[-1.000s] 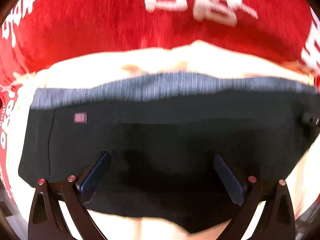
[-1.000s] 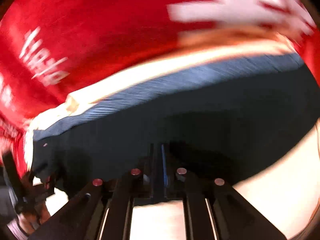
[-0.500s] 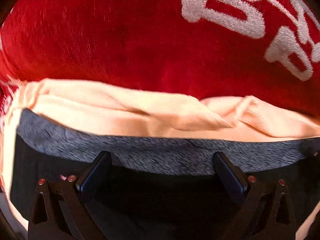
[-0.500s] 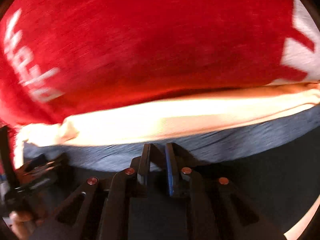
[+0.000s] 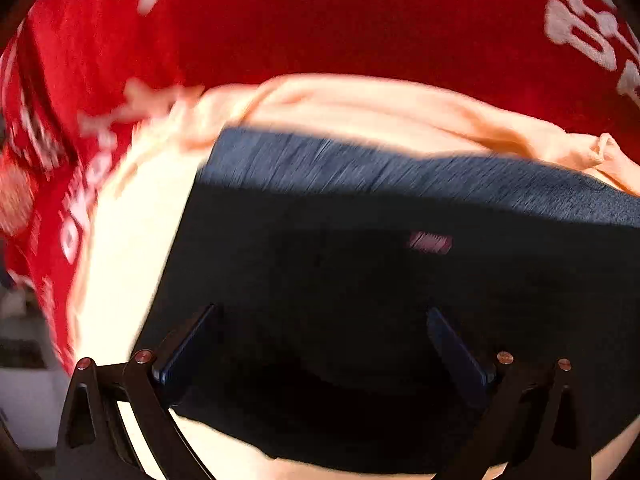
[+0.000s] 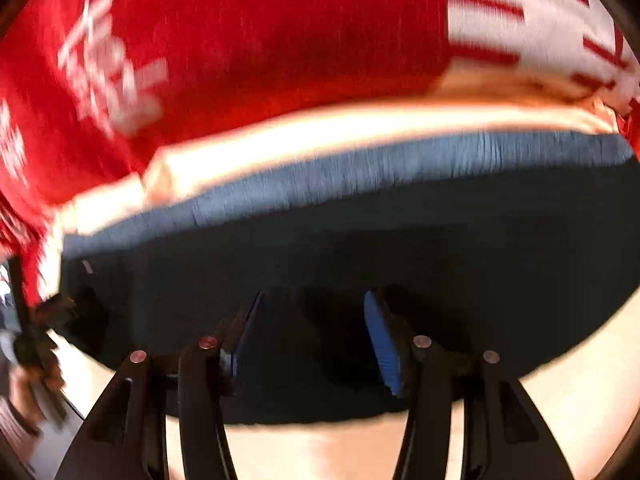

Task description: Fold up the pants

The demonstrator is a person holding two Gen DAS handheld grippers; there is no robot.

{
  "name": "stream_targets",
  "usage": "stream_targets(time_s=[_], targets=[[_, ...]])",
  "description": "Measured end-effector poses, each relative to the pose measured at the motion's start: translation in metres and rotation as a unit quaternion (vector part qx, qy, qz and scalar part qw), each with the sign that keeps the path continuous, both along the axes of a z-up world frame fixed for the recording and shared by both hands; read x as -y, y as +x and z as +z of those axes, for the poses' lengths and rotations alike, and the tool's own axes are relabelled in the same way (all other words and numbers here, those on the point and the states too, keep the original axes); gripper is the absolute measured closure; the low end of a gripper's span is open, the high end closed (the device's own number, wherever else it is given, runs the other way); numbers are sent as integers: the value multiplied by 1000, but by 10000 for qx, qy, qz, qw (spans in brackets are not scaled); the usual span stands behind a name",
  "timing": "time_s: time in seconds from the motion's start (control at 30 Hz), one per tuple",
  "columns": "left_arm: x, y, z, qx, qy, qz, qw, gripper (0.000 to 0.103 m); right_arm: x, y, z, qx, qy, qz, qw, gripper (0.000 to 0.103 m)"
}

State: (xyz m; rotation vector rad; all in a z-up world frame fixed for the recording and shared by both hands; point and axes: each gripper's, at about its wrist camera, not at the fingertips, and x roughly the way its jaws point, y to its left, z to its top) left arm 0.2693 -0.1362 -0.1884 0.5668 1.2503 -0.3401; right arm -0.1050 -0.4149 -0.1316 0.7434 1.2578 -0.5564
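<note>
Black pants [image 5: 360, 300] lie folded flat on a pale peach cloth [image 5: 120, 248], grey-blue waistband [image 5: 400, 172] along the far edge in both views; peach cloth sits on a red fabric with white lettering [image 5: 360, 20], and a bunched fold of the peach cloth rises just beyond the waistband; small pink label [image 5: 430, 242] on the black fabric below the waistband, right of centre in the left wrist view; both frames are motion-blurred.

Left gripper [image 5: 320, 344]: jaws spread wide, nothing between them; fingers [image 5: 188, 344] hover over the near half of the pants; cannot tell whether the tips touch the fabric; near hem of the pants curves across just below the finger bases.

Right gripper [image 6: 316, 328]: jaws parted, narrower gap than the left, nothing clamped; blue pads [image 6: 384, 344] visible on the inner faces; tips sit over the near part of the pants, contact unclear; the pants' edge runs under the gripper body, peach cloth showing below it.

Right wrist view, far left edge: a dark gripper-like shape beside the pants' corner, too blurred to confirm.
</note>
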Motion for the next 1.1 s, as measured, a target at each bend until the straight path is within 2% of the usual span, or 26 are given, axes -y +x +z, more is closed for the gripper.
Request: stream_targets(time_s=[0.03, 0.1, 0.23, 0.33, 0.47, 0.6, 0.77, 0.87, 1.1], targets=[[-10, 0, 0, -5, -104, 68, 9999, 0, -6, -7, -6, -80, 1, 27, 10000, 48], [-12, 1, -3, 31, -27, 47, 10000, 0, -14, -14, 1, 55, -168, 62, 9998, 48], [5, -14, 5, -9, 333, -3, 9994, 0, -19, -41, 14, 52, -98, -16, 9999, 48], [31, -35, 17, -64, 258, -175, 9995, 0, -20, -64, 26, 86, 89, -269, 9996, 48], [70, -89, 38, -185, 96, -655, 9976, 0, -11, -104, 32, 118, 364, -798, 9961, 48], [113, -137, 46, -286, -16, -1315, 9909, 0, -11, -136, 29, 132, 498, -1196, 9915, 48], [175, -210, 55, -402, -152, -2011, 9786, 0, 1, -179, 29, 166, 603, -1652, 9843, 48], [201, -231, 54, -437, -214, -2156, 9753, 0, 13, -198, 27, 223, 556, -1918, 9796, 48], [260, -268, 49, -460, -319, -2165, 9747, 0, 73, -254, 33, 480, 223, -2751, 9600, 48]])
